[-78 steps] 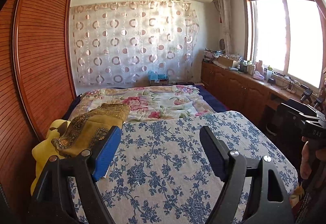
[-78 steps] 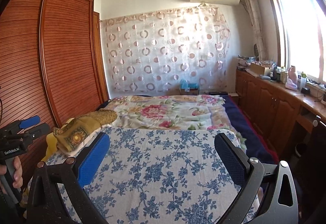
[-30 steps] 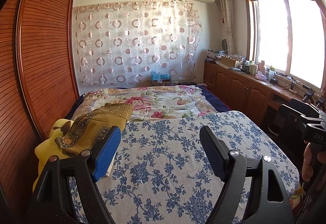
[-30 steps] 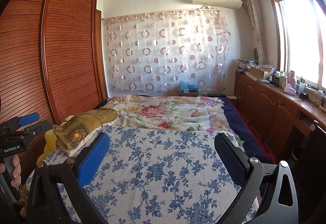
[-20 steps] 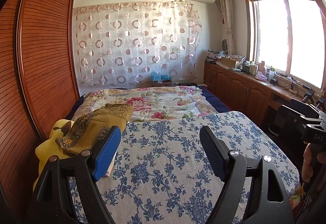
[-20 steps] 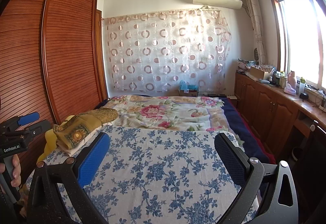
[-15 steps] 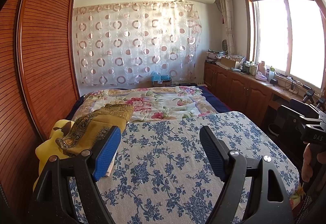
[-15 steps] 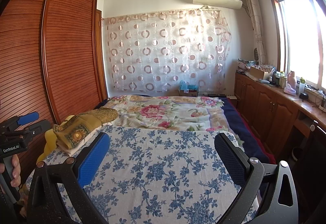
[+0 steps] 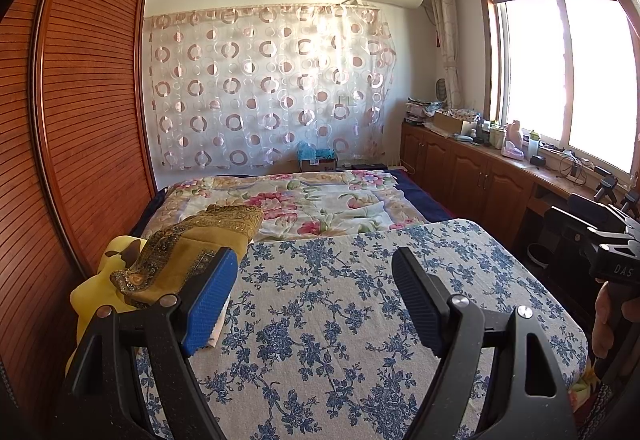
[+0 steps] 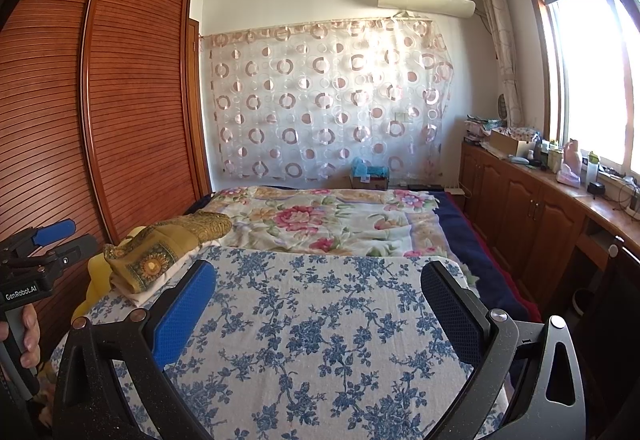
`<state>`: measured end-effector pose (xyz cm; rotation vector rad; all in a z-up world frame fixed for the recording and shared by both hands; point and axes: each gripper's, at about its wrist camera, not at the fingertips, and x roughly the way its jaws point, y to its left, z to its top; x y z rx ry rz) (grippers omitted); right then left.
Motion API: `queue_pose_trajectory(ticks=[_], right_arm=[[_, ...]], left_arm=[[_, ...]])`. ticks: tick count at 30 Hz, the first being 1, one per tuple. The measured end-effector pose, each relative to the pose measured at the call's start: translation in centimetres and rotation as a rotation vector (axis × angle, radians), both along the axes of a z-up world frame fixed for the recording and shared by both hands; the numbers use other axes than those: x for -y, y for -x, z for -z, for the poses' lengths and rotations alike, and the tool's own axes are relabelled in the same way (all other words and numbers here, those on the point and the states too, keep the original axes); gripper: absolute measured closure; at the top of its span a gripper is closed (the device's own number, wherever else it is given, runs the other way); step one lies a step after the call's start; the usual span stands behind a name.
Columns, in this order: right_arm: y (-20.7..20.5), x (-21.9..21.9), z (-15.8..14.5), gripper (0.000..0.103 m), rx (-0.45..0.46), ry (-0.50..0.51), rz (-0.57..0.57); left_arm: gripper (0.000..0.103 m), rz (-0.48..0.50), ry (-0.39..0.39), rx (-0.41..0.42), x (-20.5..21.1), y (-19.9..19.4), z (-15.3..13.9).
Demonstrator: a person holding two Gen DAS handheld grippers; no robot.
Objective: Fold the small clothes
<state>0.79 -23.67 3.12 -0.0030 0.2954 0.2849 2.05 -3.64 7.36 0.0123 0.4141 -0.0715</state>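
Observation:
A pile of folded clothes, a gold-patterned mustard cloth (image 9: pixel 192 252) (image 10: pixel 160 250) on top of white and yellow pieces, lies at the left edge of the blue-flowered board (image 9: pixel 352 312) (image 10: pixel 312 328). My left gripper (image 9: pixel 316 292) hovers open over the board's near part, nothing between its fingers; its blue pad (image 9: pixel 208 300) stands just right of the pile. My right gripper (image 10: pixel 320 304) is also open and empty above the board. Each view shows the other handle held by a hand at the frame edge.
Behind the board lies a bed with a flowered quilt (image 9: pixel 288 199). A slatted wooden wardrobe (image 9: pixel 80 111) runs along the left. Wooden cabinets (image 9: pixel 472 175) with bottles and boxes stand under the window on the right. A circle-patterned curtain (image 9: pixel 264 91) hangs on the far wall.
Since the earliest frames both views have tilted up slightly, so the board sits a little lower in view. Over the last second nothing has moved.

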Motion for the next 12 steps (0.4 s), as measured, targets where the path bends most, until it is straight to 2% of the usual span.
queue_pose_trajectory(ticks=[12], right_arm=[[-0.01,0.16,0.02,0.001,0.001,0.001,-0.003]], left_arm=[[0.023,0.0,0.0,0.0,-0.06,0.06,0.07]])
